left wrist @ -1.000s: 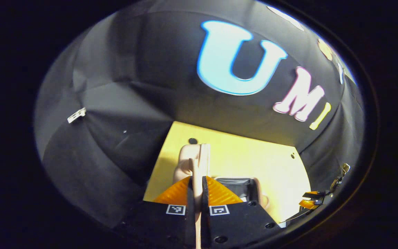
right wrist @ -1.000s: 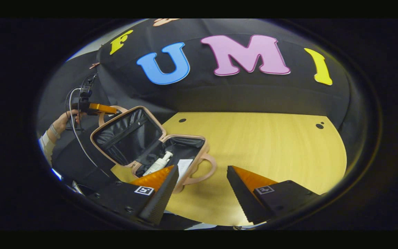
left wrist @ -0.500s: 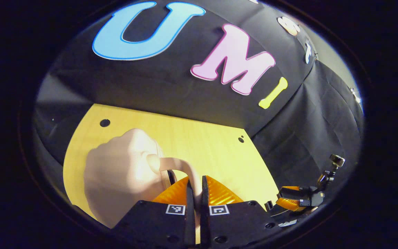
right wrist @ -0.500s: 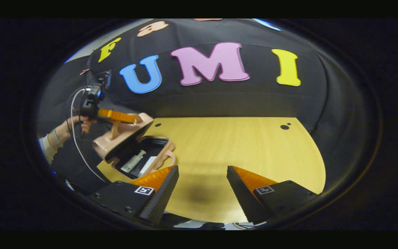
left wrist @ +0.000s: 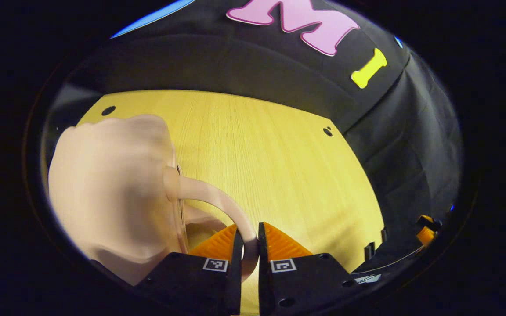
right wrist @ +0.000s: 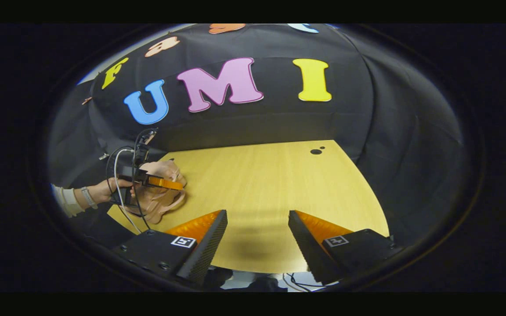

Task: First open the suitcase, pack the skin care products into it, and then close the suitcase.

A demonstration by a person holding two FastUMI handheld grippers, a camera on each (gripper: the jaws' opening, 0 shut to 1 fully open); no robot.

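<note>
A small pink suitcase (left wrist: 112,193) lies on the wooden table (left wrist: 270,153), its lid down over the base. Its curved handle (left wrist: 218,202) runs between the fingers of my left gripper (left wrist: 248,245), which is shut on it. In the right gripper view the same suitcase (right wrist: 160,193) lies at the table's left end, with a hand (right wrist: 103,193) holding the left gripper (right wrist: 165,183) over it. My right gripper (right wrist: 257,235) hovers open above the table's near edge, well to the right of the suitcase, with nothing between its fingers. The skin care products are hidden inside.
The bare table top (right wrist: 270,184) stretches from the suitcase to the right, with small dark holes (right wrist: 316,151) near its far corner. Black cloth walls close in the back and sides. Cables (right wrist: 125,210) trail from the left gripper.
The left gripper has swung the suitcase lid down by its handle from upright to lying on the base, hiding the bottle inside. The right gripper's view has turned to the right, away from the suitcase.
</note>
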